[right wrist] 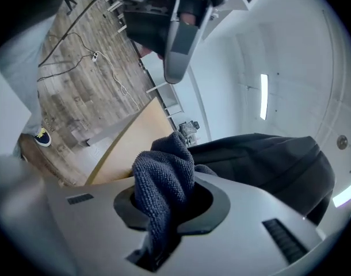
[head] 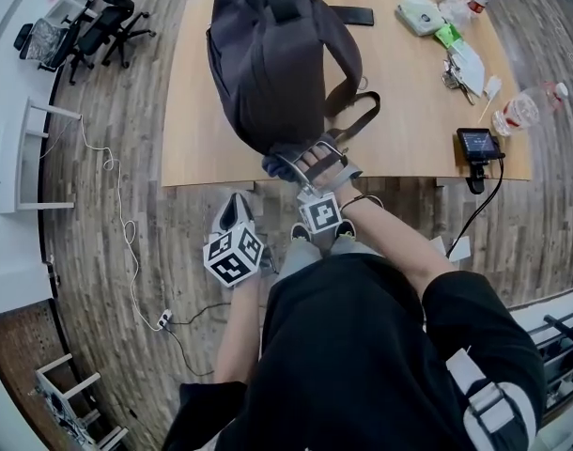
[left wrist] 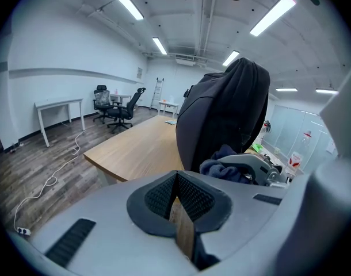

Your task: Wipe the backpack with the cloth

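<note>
The backpack (head: 272,59) stands upright on the worktop (head: 409,111), near its front edge. A dark blue cloth (right wrist: 163,174) is pinched in the right gripper's (head: 310,161) fingers, up at the backpack's base. The left gripper (left wrist: 175,199) hangs just off the worktop edge, its fingers closed together on nothing.

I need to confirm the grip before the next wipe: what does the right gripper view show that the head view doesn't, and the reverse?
Only the right gripper view shows the right tongs shut on the dark blue-grey microfibre cloth, which is bunched between them. Only the head view shows the far tabletop clutter, including a black rectangular phone and a clear plastic bottle. Both show the dark grey fabric backpack standing upright on the light wooden table.
</note>
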Demonstrator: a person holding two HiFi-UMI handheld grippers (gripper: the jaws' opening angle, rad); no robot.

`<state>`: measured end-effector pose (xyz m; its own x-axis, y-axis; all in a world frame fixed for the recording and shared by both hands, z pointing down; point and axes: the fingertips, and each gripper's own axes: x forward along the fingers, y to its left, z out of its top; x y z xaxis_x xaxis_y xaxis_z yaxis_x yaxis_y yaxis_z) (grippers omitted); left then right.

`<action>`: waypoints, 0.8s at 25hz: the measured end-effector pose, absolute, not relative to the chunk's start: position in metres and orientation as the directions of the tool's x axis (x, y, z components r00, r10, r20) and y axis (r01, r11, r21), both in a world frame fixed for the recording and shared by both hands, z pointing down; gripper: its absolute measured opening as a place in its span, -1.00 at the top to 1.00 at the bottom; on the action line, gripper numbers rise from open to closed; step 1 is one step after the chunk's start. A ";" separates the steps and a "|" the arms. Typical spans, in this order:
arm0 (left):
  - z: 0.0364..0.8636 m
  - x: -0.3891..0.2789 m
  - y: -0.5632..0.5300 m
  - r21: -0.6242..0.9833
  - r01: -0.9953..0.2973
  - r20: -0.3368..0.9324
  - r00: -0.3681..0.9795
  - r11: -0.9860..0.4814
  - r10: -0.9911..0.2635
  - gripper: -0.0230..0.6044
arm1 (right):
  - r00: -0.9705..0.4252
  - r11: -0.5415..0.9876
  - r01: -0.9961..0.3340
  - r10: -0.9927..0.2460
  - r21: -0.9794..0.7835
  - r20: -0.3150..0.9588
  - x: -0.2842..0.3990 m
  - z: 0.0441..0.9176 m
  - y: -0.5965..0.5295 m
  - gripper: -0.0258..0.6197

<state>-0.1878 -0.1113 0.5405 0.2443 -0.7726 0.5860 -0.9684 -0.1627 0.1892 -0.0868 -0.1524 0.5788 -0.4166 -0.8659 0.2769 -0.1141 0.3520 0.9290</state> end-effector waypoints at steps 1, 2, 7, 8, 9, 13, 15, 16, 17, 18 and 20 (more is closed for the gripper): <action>0.540 -0.188 -0.110 0.188 -0.969 0.588 0.244 -0.163 -0.771 0.88 | -0.426 0.369 -0.088 -0.854 0.925 0.300 -0.089 0.586 -0.148 0.71; 0.540 -0.189 -0.109 0.187 -0.969 0.589 0.244 -0.164 -0.771 0.88 | -0.432 0.383 -0.054 -0.842 0.922 0.325 -0.090 0.595 -0.144 0.71; 0.535 -0.188 -0.109 0.179 -0.968 0.582 0.248 -0.175 -0.774 0.88 | -0.431 0.448 0.045 -0.798 0.893 0.422 -0.084 0.634 -0.129 0.71; 0.534 -0.189 -0.109 0.177 -0.969 0.581 0.246 -0.175 -0.776 0.88 | -0.433 0.448 0.056 -0.794 0.892 0.426 -0.082 0.636 -0.128 0.71; 0.533 -0.191 -0.109 0.176 -0.969 0.580 0.244 -0.172 -0.777 0.88 | -0.435 0.448 0.065 -0.791 0.892 0.429 -0.080 0.639 -0.127 0.71; 0.530 -0.198 -0.106 0.171 -0.972 0.579 0.231 -0.161 -0.782 0.88 | -0.396 0.496 0.040 -0.789 0.867 0.470 -0.059 0.648 -0.122 0.71; 0.530 -0.201 -0.105 0.170 -0.973 0.580 0.226 -0.156 -0.782 0.88 | -0.323 0.531 -0.049 -0.810 0.846 0.490 -0.036 0.646 -0.125 0.71; 0.532 -0.202 -0.104 0.170 -0.973 0.582 0.226 -0.155 -0.781 0.88 | -0.282 0.530 -0.109 -0.827 0.841 0.485 -0.024 0.640 -0.129 0.71; 0.533 -0.202 -0.103 0.170 -0.973 0.585 0.227 -0.156 -0.778 0.88 | -0.250 0.511 -0.165 -0.849 0.844 0.465 -0.013 0.629 -0.134 0.71; 0.535 -0.201 -0.102 0.170 -0.972 0.589 0.230 -0.159 -0.775 0.88 | -0.234 0.480 -0.210 -0.870 0.852 0.433 -0.007 0.615 -0.139 0.71; 0.539 -0.196 -0.101 0.173 -0.970 0.595 0.242 -0.172 -0.767 0.88 | -0.245 0.420 -0.266 -0.900 0.868 0.360 -0.006 0.579 -0.145 0.71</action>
<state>-0.1955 -0.1006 0.5393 0.2416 -0.7669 0.5946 -0.9699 -0.1716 0.1728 -0.0064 -0.1452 0.5789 -0.2453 -0.9000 0.3603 -0.2660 0.4199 0.8677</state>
